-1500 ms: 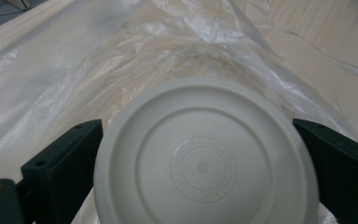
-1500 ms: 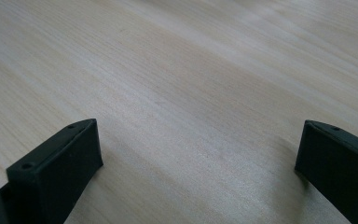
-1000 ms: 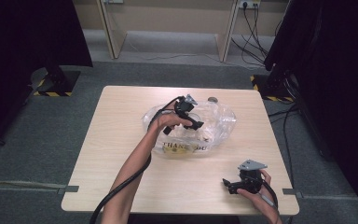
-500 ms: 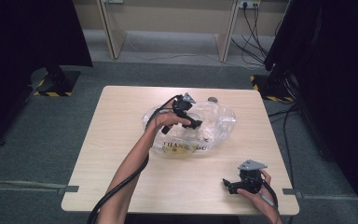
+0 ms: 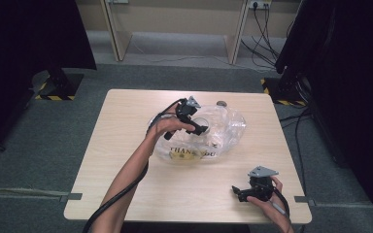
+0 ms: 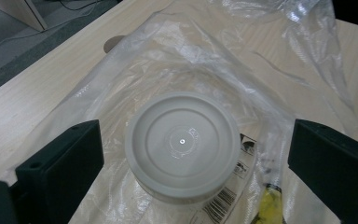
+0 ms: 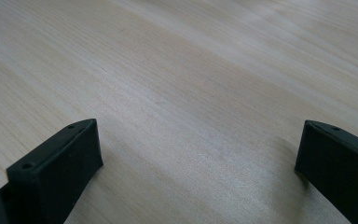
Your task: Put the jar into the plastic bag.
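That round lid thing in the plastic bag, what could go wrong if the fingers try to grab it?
1. The left gripper is open around the round container, which seems wrapped in the clear plastic bag; the fingers may pinch slippery film and slip.
2. Lifting could drag the whole bag along.
3. The right gripper rests far off, not holding the bag.

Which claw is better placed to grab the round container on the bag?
Left. The left claw is open astride the round grey lidded container on the clear plastic bag; the right claw hovers over bare table.
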`<state>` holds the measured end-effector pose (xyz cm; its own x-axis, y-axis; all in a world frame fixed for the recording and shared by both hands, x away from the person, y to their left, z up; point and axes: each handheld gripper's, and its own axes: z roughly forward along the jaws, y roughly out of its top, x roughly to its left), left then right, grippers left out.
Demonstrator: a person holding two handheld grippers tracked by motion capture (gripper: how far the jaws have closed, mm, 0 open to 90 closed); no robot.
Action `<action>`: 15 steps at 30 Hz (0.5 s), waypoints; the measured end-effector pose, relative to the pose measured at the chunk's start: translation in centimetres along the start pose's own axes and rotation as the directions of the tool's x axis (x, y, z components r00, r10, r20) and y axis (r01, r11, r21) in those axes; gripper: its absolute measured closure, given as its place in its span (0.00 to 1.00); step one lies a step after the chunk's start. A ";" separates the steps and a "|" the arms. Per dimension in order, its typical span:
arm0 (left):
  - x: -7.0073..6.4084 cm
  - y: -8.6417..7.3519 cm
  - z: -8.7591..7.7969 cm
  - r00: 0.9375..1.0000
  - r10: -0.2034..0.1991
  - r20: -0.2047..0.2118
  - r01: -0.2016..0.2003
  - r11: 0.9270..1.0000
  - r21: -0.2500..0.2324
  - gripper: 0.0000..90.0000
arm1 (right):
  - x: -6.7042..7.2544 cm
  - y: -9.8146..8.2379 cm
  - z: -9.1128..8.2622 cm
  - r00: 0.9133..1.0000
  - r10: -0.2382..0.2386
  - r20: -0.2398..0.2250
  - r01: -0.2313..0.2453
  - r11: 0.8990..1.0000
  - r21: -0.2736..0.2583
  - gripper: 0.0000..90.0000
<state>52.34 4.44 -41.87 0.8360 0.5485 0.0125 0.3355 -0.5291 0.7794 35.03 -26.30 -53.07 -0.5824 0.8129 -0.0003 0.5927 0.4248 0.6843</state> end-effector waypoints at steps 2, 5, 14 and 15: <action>-0.2 -0.3 -0.4 1.000 -0.001 0.005 0.001 1.000 -0.006 0.03 | 0.0 0.0 0.0 1.000 0.002 0.000 -0.002 1.000 0.001 0.00; -0.4 -0.7 -0.7 1.000 0.004 0.001 -0.004 1.000 -0.006 0.03 | 0.0 0.0 0.0 1.000 0.002 0.000 -0.002 1.000 0.001 0.00; -1.2 -1.8 -1.7 1.000 0.003 0.018 -0.002 0.999 -0.042 0.03 | 0.0 0.0 0.0 1.000 0.002 0.000 -0.002 1.000 0.000 0.00; -1.3 -2.0 -1.9 1.000 0.005 0.017 -0.004 0.999 -0.047 0.03 | 0.0 0.0 0.0 1.000 0.002 0.000 -0.002 1.000 0.000 0.00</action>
<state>49.79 5.98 -42.24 0.8450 0.5347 0.0052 0.3115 -0.5000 0.8081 35.02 -26.29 -53.07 -0.5813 0.8137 0.0012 0.5940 0.4233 0.6841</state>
